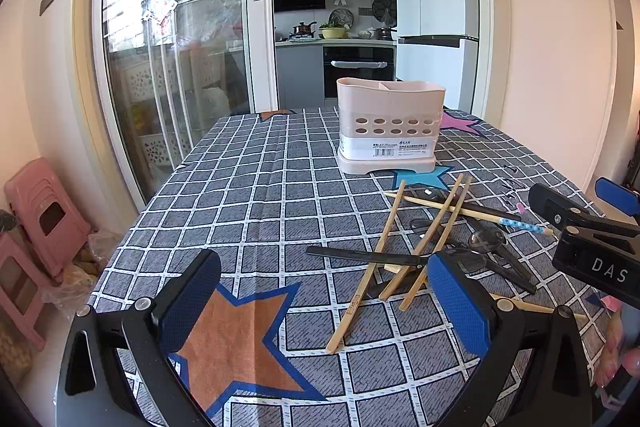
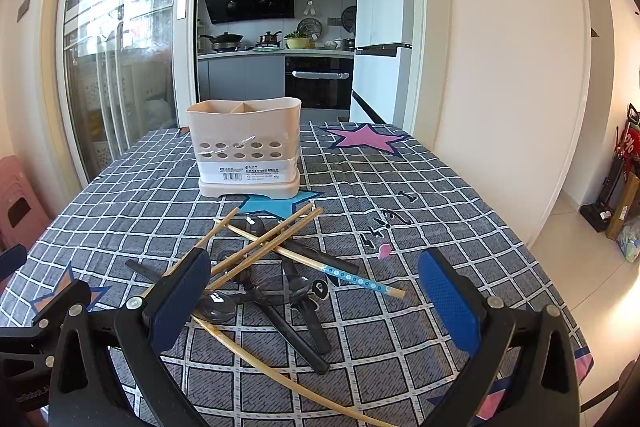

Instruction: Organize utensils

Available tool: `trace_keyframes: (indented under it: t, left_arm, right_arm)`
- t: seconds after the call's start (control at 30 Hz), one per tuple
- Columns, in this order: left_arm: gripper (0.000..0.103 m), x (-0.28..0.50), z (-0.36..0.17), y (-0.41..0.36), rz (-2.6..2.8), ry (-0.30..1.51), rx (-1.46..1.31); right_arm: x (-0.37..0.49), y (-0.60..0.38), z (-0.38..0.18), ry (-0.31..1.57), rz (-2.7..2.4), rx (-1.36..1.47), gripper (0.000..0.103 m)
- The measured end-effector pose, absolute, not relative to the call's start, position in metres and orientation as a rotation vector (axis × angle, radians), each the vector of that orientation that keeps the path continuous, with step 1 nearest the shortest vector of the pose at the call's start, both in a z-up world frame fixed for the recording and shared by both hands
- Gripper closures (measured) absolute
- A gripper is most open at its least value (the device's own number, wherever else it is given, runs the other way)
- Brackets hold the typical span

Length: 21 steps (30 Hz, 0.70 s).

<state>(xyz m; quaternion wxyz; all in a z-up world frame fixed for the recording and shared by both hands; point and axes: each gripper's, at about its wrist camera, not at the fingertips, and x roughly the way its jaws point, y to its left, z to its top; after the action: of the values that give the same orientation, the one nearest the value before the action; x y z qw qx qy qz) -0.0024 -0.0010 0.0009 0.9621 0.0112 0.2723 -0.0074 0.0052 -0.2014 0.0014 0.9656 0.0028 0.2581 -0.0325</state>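
Note:
A pale pink utensil holder with two compartments stands upright at the far middle of the table; it also shows in the right wrist view. A loose pile of bamboo chopsticks and dark spoons lies in front of it, seen too in the right wrist view as chopsticks and spoons. One chopstick has a blue patterned end. My left gripper is open and empty, left of the pile. My right gripper is open and empty, just above the pile's near side.
The table wears a grey checked cloth with star patches. Pink stools stand on the floor to the left. A sliding glass door and a kitchen lie beyond the table. The right gripper's body shows at the left view's right edge.

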Motion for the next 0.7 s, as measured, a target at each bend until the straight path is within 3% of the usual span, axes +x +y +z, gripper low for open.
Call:
trace_keyframes:
  t: [0.7]
  left_arm:
    - [0.0, -0.0022, 0.0016, -0.0014, -0.017, 0.55, 0.024]
  right_arm:
    - [0.0068, -0.2009, 0.0018, 0.515, -0.06, 0.01, 0.0]
